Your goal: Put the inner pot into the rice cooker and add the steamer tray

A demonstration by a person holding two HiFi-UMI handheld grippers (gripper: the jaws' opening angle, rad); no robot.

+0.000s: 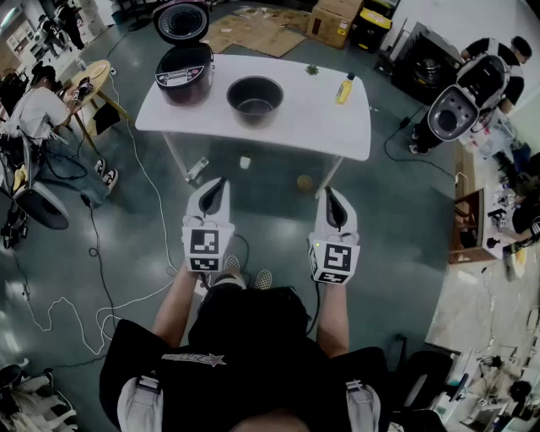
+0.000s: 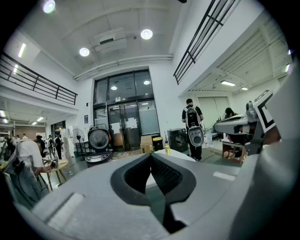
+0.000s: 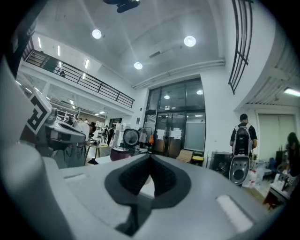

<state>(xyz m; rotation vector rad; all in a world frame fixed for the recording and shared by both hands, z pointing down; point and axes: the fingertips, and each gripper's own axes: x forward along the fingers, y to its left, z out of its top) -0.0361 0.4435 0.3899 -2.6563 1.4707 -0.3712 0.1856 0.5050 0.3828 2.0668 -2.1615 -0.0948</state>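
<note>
Head view: white table (image 1: 312, 126) ahead across a grey floor, carrying rice cooker (image 1: 184, 76) at its left end, lid (image 1: 181, 18) thrown up. Inner pot (image 1: 255, 97) standing on the tabletop just right of the cooker, apart from it and outside it. Yellow bottle (image 1: 344, 89) near the table's right end. Pale label band across the cooker's front, lettering too small to read. Left gripper (image 1: 221, 182) and right gripper (image 1: 329, 191) held side by side well short of the table, each bearing a marker cube (image 1: 203, 242) with a black-and-white square pattern. Pale shirt print (image 1: 196, 359) with a star on the black top, not legible.

Left gripper view: jaws pressed together tip to tip, nothing between them. Beyond the tips, the rice cooker with raised lid, the yellow bottle, a cardboard box (image 2: 146, 143), and glass doors (image 2: 124, 117) with paper notices too far off to read.

Right gripper view: jaws likewise closed and empty. Rice cooker left of the tips, glass doors behind, person with a backpack (image 3: 242, 136) at right.
</note>
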